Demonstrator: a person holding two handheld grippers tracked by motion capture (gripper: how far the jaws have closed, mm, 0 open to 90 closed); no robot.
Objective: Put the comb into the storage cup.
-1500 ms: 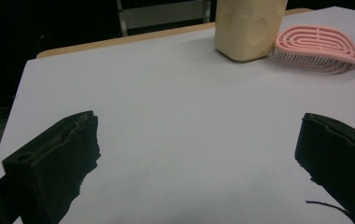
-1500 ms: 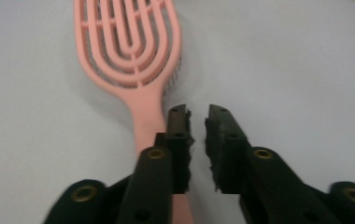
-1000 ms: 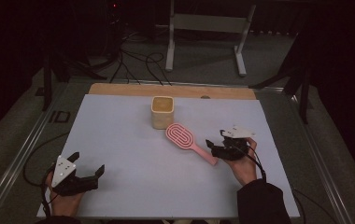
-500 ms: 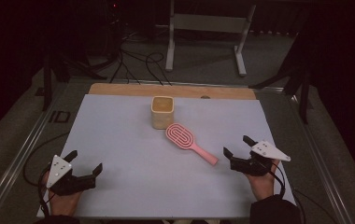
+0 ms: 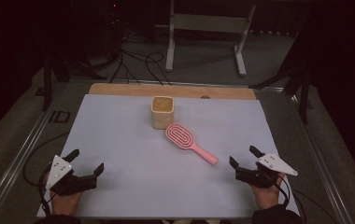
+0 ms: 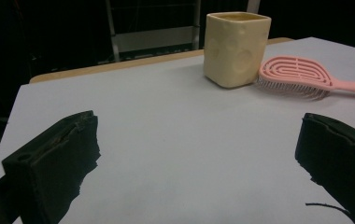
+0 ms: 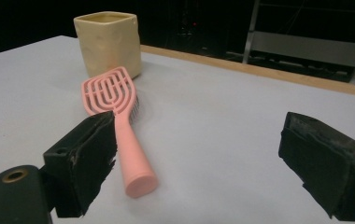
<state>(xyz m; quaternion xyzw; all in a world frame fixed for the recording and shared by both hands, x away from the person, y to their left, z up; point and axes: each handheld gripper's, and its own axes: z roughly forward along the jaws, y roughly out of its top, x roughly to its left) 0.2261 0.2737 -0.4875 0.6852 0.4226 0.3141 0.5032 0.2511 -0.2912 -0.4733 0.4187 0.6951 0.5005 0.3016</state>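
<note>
My right gripper (image 5: 244, 157) sits near the tabletop's (image 5: 119, 140) front right corner, jaws just opened wide, nothing between them. The pink hairbrush (image 5: 188, 142) lies mid-table, probably touching the yellow cup (image 5: 162, 112). My left gripper (image 5: 86, 162), front left, gapes empty.

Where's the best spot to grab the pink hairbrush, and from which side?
Grip the pink hairbrush by its slim handle, coming from the right tool side. The handle end points toward that tool and lies flat and free, while the wide head sits close beside the yellow cup.
</note>
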